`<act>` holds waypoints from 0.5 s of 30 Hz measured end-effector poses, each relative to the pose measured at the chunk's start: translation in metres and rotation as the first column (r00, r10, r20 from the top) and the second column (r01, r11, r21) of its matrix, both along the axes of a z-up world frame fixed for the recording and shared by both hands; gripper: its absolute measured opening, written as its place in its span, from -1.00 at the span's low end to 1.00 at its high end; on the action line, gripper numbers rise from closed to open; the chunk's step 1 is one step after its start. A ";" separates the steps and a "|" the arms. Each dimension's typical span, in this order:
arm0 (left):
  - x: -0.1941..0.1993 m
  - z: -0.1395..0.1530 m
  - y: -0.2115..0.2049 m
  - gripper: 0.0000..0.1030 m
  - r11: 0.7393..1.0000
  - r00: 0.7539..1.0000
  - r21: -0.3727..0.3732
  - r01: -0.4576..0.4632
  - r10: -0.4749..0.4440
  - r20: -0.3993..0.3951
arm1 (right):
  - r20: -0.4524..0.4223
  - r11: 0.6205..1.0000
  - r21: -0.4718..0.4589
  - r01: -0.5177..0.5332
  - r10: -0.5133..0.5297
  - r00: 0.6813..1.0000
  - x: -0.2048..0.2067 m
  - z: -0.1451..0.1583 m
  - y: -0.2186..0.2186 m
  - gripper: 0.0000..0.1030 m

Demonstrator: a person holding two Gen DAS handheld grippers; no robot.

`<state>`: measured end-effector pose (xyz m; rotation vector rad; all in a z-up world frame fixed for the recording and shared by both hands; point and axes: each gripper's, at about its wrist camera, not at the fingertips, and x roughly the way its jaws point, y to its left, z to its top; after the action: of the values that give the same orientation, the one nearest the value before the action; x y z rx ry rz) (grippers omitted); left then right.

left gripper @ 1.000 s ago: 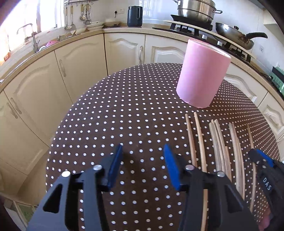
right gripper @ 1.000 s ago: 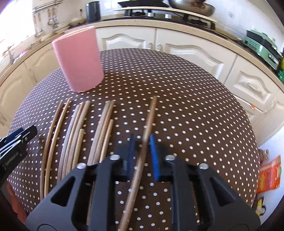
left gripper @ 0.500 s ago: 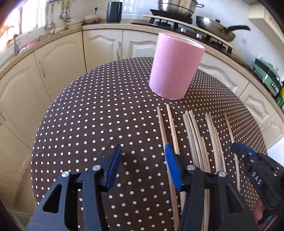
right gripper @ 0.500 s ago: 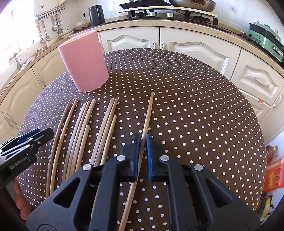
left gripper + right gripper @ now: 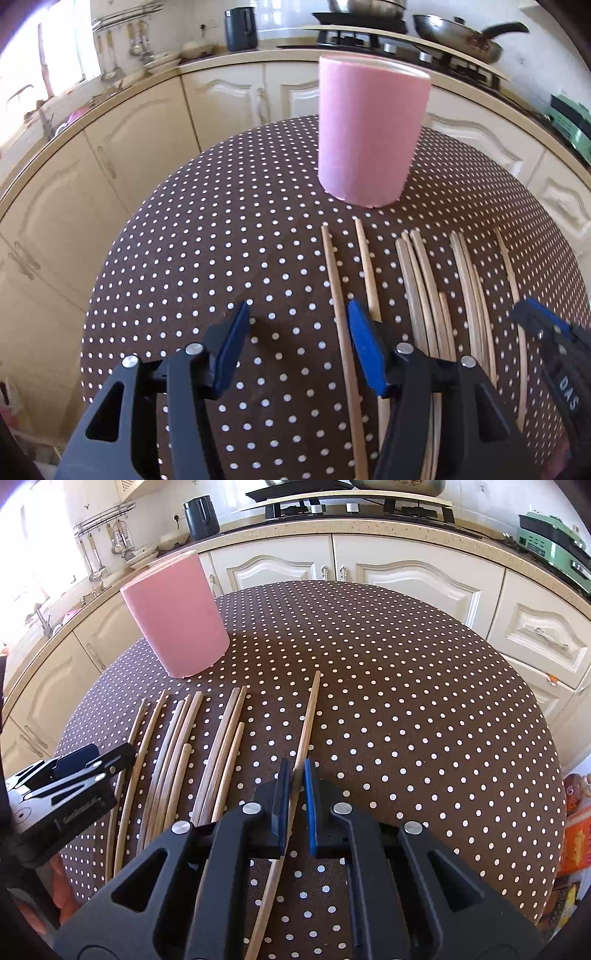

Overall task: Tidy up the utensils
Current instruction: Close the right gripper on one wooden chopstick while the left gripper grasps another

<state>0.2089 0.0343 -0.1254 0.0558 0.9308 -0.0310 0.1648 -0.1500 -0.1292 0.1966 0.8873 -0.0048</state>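
Note:
A tall pink holder (image 5: 371, 133) (image 5: 173, 616) stands upright at the back of the dotted brown table (image 5: 207, 258). In front of it lie several wooden chopsticks (image 5: 421, 280) (image 5: 184, 746) in a row. My left gripper (image 5: 297, 325) hovers low over the row's left end with its jaws opening. The leftmost chopstick (image 5: 334, 280) runs between them, close to the right pad and not pinched. My right gripper (image 5: 294, 775) is shut on the single rightmost chopstick (image 5: 309, 709), which lies apart from the others and looks to be resting on the table. Each gripper shows at the edge of the other's view.
The round table (image 5: 406, 701) drops off on every side. Cream cabinets (image 5: 406, 576) and a curved counter ring it, with a black kettle (image 5: 240, 27), a stove with pans (image 5: 454, 35) and a green appliance (image 5: 550, 535). A person's hand shows at lower left in the right wrist view.
The left gripper has slid right over the leftmost chopsticks and its jaws have widened a little. The right gripper's pads have closed onto the single chopstick.

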 end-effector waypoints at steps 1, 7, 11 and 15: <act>0.001 0.000 0.000 0.07 1.000 1.000 -0.003 -0.002 0.002 0.002 | 0.001 1.000 0.003 -0.005 0.005 1.000 0.000 0.000 -0.001 -0.84; -0.002 0.000 0.009 -0.87 1.000 0.999 -0.010 -0.016 0.017 0.036 | 0.009 0.995 0.080 -0.067 0.066 0.998 0.000 0.001 -0.011 -0.87; -0.006 0.002 0.023 -0.88 0.998 0.998 -0.027 -0.051 0.052 0.038 | 0.045 0.991 0.080 -0.103 0.100 0.994 -0.005 0.006 -0.009 -0.89; -0.011 0.010 0.035 -0.88 0.995 0.996 -0.074 -0.066 0.070 0.052 | 0.107 0.992 0.030 -0.124 0.120 0.987 -0.012 0.019 -0.001 -0.89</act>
<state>0.1977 0.0690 -0.1157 -0.0416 0.8754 0.0000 0.1527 -0.1513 -0.1105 0.1747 0.7933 0.1347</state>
